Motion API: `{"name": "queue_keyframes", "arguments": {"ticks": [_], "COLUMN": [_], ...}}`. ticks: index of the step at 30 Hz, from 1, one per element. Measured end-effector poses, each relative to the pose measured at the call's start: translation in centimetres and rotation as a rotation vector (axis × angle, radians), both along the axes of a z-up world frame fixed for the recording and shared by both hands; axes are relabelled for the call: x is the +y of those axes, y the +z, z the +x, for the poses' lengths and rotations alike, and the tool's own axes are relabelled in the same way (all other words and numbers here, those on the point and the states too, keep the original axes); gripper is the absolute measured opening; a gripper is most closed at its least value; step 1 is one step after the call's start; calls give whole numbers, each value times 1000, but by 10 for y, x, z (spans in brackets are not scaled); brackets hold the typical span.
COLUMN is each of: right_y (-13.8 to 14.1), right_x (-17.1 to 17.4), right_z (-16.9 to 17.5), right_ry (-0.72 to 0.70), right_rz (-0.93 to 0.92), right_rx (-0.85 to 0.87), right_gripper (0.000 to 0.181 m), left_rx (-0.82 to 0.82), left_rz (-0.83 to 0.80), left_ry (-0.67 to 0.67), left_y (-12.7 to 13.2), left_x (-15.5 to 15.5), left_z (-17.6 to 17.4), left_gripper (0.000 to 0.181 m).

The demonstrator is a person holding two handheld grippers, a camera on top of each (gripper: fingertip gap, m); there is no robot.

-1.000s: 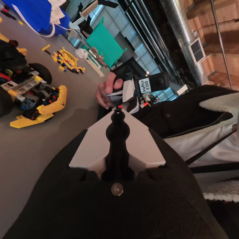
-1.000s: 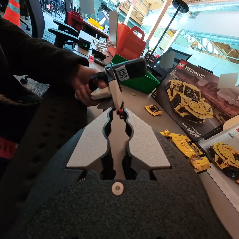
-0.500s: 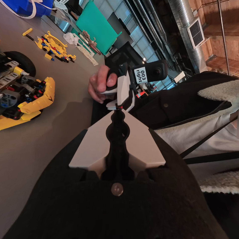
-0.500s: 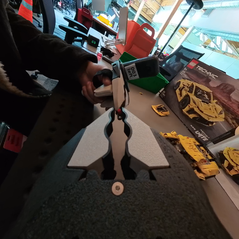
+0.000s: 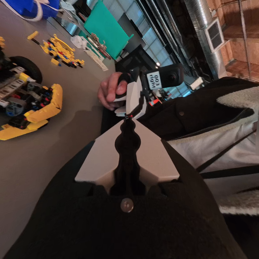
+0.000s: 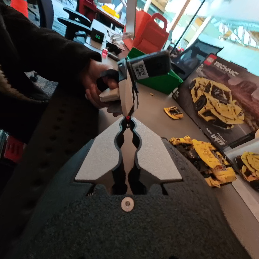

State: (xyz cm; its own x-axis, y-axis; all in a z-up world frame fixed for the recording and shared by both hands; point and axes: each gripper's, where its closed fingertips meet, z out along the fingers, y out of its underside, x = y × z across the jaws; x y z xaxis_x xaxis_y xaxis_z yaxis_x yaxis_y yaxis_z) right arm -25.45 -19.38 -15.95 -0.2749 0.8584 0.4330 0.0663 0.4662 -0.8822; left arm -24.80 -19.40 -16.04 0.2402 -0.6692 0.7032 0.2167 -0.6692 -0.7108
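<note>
A: Left wrist view: left gripper (image 5: 127,119) fingers pressed together on a small black-red pin (image 5: 128,117), tip to tip with right gripper (image 5: 131,114).

B: Right wrist view: right gripper (image 6: 127,121) nearly closed, pinching a red-tipped piece (image 6: 127,118) off the table (image 6: 151,112); apparently 2 parts being mated. Yellow car model (image 6: 201,157) beside.

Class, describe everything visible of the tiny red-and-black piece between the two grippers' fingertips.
The tiny piece looks like a plastic connector, red at one end and black at the other. It is held above the grey table. The left gripper pinches its red end and the right gripper closes on its black end. Finer detail is too small to tell.
</note>
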Motion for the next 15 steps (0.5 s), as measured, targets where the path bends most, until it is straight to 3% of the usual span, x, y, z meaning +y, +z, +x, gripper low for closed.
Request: {"name": "queue_keyframes", "arguments": {"ticks": [15], "right_y": [6], "right_x": [19], "right_z": [-5], "right_ry": [-59], "right_rz": [-111], "right_rx": [-5], "right_gripper": [4], "left_rx": [-103], "left_rz": [-125], "left_ry": [66], "left_y": [-2], "left_x": [18], "left_z": [-5], "left_gripper": [3]}}
